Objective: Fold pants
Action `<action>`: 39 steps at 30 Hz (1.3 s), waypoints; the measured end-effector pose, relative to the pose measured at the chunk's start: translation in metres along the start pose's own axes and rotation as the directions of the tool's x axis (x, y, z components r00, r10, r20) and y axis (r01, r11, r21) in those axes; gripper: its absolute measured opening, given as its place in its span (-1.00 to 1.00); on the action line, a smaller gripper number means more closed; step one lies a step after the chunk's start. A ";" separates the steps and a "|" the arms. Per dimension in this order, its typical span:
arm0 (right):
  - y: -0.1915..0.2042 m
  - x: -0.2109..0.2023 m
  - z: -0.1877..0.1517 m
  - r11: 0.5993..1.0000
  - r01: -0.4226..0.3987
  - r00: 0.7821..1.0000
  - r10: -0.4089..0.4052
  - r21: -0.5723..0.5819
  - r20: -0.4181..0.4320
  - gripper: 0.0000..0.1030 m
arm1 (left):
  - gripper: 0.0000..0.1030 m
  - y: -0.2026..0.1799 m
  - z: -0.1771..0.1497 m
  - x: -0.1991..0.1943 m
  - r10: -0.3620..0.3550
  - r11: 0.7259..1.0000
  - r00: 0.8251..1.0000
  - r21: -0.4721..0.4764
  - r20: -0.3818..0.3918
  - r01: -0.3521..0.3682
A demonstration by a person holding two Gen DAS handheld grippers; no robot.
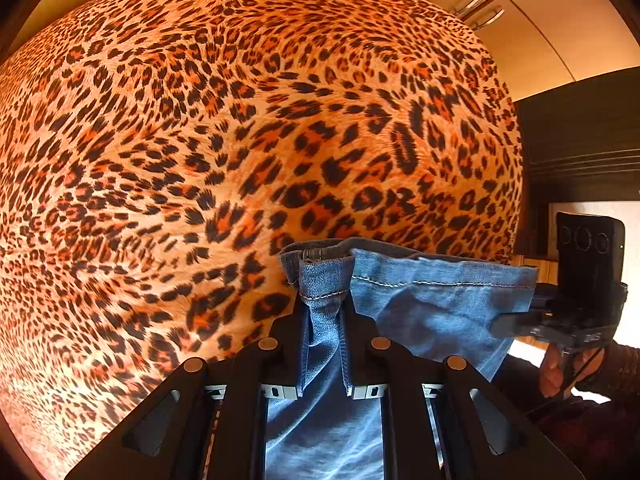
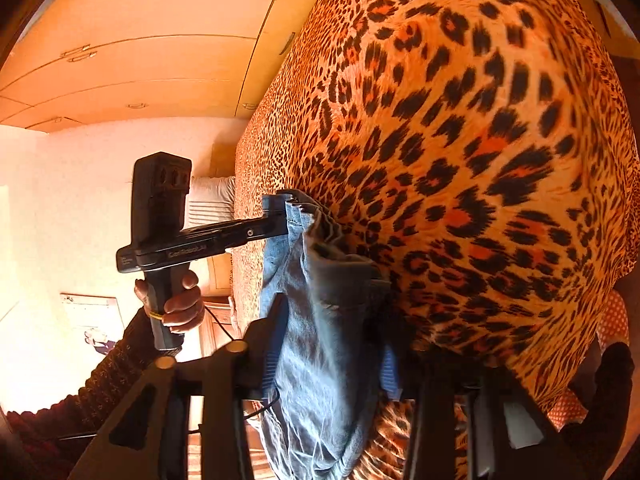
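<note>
Hanging between both tongs, pants (image 1: 432, 300) seemingly pinched above leopard bedspread (image 1: 200, 140).

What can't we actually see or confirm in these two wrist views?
- Most of the jeans: cut off by the bottom edge in both views, so the fold state is unknown.
- Right gripper fingertips: buried in denim in the right wrist view.
- Right gripper contact point: hidden behind the hem in the left wrist view.
- Left gripper: clamped on the hem; the fabric below is hidden by its body.
</note>
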State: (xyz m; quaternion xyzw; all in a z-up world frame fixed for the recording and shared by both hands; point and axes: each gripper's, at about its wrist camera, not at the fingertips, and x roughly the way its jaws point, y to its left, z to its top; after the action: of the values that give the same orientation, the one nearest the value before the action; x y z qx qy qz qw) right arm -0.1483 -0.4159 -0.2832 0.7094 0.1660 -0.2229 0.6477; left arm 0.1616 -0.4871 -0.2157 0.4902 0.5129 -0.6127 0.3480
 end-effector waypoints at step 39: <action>0.238 0.161 -0.213 0.539 -0.354 0.534 -0.554 -0.764 -0.639 -0.05 | -0.15 0.009 -0.527 -0.103 0.265 0.337 0.902 -0.910 0.340 0.244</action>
State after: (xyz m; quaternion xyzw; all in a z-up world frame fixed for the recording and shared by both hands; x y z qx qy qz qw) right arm 0.1340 -0.2385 -0.1545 0.3093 0.5856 0.2099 0.7192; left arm 0.3272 0.0138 -0.1157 0.0536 0.6764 -0.2928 0.6737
